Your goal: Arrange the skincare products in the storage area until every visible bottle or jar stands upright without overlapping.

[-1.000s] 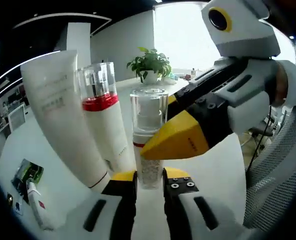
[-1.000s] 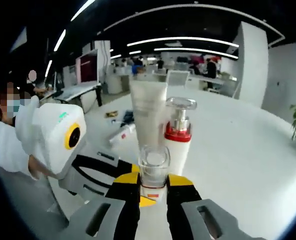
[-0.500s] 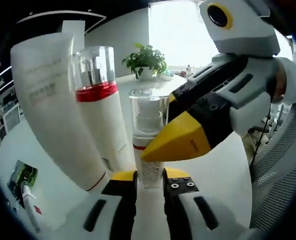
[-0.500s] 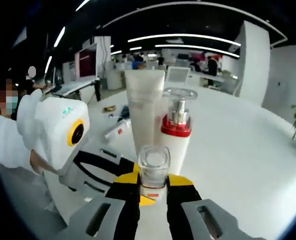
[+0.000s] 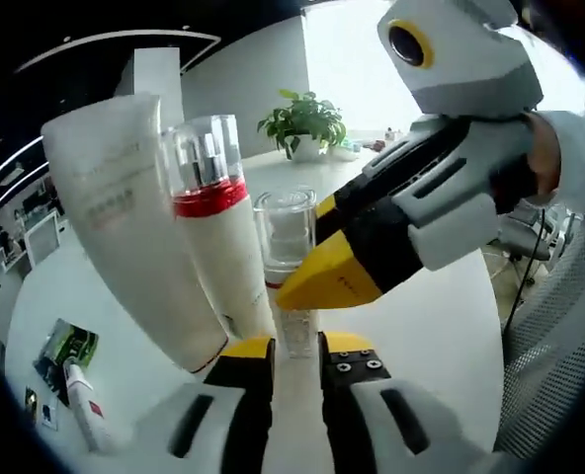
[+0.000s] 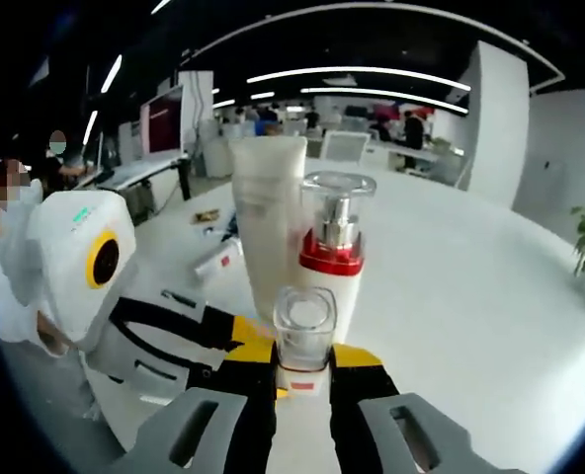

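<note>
Evidently little has altered over the last second: the small clear-capped bottle [image 6: 303, 338] remains upright between the jaws of the right gripper [image 6: 302, 367], which are closed against its lower body, and in the left gripper view the same bottle [image 5: 291, 259] stands just ahead of the left gripper [image 5: 297, 353], whose jaws are narrow with their tips either side of its base; whether they actually press it cannot be told. The right gripper [image 5: 344, 274] enters that view from the right, its yellow tip lying across the front of the bottle. The views have shifted somewhat while bottle and jaws hold their relation, so the hands have moved but the hold has not been released. Just beyond the bottle from the right gripper stand the pump bottle [image 6: 330, 255] with its red collar and the white tube [image 6: 265, 224], both upright and close together, possibly touching. The judgement is that the small bottle is being steadied or positioned beside them, and the step ends only when it stands free without leaning on its neighbours. The white tabletop [image 6: 490, 296] is smooth and glossy; a small tube [image 5: 83, 407] and a packet [image 5: 63, 349] lie flat on it, well to the left of the left gripper. The room is an open office with strip lighting, a potted plant [image 5: 307, 120] at the far edge, and a person [image 6: 11, 212] at the left.
</note>
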### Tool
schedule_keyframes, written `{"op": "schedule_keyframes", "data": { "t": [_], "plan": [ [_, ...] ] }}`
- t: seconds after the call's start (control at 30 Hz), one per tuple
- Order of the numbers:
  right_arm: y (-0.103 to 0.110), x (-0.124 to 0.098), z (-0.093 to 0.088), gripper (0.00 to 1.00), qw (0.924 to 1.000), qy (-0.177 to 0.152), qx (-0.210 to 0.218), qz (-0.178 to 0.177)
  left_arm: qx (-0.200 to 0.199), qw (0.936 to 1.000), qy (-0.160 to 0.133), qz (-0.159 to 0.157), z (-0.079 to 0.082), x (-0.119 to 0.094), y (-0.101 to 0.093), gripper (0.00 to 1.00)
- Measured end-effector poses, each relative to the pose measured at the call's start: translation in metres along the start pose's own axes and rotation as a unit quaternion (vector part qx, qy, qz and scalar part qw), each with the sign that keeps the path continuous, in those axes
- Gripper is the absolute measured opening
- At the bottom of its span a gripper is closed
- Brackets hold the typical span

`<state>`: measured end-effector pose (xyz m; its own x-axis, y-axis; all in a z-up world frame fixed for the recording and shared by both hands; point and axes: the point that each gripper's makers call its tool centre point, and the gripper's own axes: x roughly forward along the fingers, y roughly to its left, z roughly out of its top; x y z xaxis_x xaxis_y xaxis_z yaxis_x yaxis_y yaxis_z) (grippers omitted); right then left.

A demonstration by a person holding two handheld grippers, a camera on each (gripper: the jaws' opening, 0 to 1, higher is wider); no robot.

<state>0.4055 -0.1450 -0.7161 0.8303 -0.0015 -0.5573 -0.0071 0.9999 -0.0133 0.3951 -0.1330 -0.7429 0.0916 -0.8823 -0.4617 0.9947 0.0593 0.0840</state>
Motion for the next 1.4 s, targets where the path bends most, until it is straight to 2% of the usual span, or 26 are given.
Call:
{"op": "schedule_keyframes", "data": {
  "t": [0.3,0.77,1.4],
  "plan": [
    [0.001,-0.002,-0.002,0.12,0.9999,-0.004,-0.002,0.012,-0.001,1.0000,0.002,0.009,0.000,0.003,0.004,0.14],
    [0.005,-0.002,-0.005,0.11,0.9997,0.001,0.012,0.020,-0.002,0.9998,-0.008,0.018,0.006,0.001,0.013,0.09],
    [0.005,0.000,-0.009,0.07,0.9996,0.006,0.013,0.022,0.001,0.9997,-0.003,0.022,0.003,0.002,0.015,0.09]
  ]
}}
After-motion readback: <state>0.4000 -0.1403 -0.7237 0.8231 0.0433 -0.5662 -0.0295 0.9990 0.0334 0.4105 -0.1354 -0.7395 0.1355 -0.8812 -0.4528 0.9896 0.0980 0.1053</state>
